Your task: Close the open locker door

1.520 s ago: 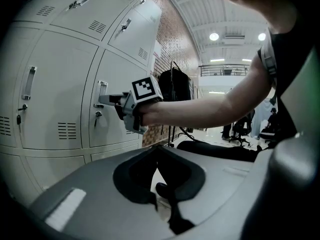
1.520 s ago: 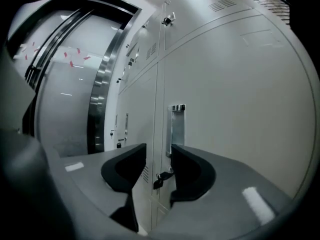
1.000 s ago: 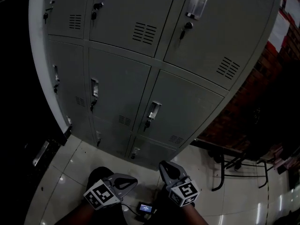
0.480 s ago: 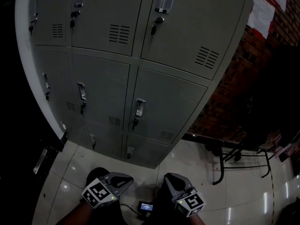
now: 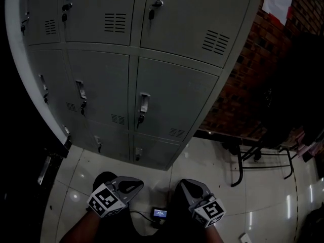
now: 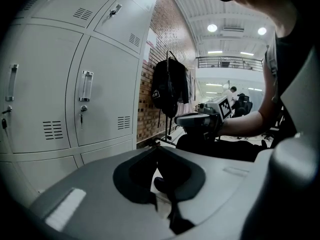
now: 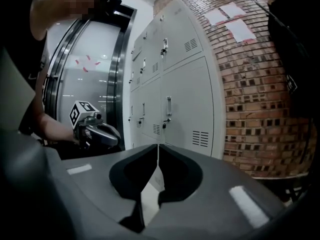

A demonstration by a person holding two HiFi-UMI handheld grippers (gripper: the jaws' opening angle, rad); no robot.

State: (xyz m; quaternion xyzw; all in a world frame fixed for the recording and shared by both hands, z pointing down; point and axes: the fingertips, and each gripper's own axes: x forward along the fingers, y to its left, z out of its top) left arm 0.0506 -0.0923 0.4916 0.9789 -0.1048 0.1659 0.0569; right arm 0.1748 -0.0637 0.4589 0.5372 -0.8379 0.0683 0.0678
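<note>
The grey locker bank (image 5: 152,85) fills the head view's upper half. Every door that shows lies flush with its frame; I see no open one. Both grippers hang low by the person's body, well short of the lockers. My left gripper (image 5: 134,185) is shut, its tips (image 6: 157,148) meeting with nothing between them. My right gripper (image 5: 183,184) is closing its last sliver, jaws meeting (image 7: 158,145) on nothing. Each gripper view shows the other gripper: the right one (image 6: 199,122) and the left one (image 7: 100,132).
A brick wall (image 5: 253,80) with white papers (image 5: 277,1) adjoins the lockers on the right. A black metal frame (image 5: 253,161) stands on the tiled floor by it. A small lit device (image 5: 159,213) sits between the grippers. A black bag (image 6: 169,86) hangs on the brick wall.
The head view has swung, so the lockers slide left and up in the picture. The right gripper has sunk a little lower and to the right; the left one stays about where it was.
</note>
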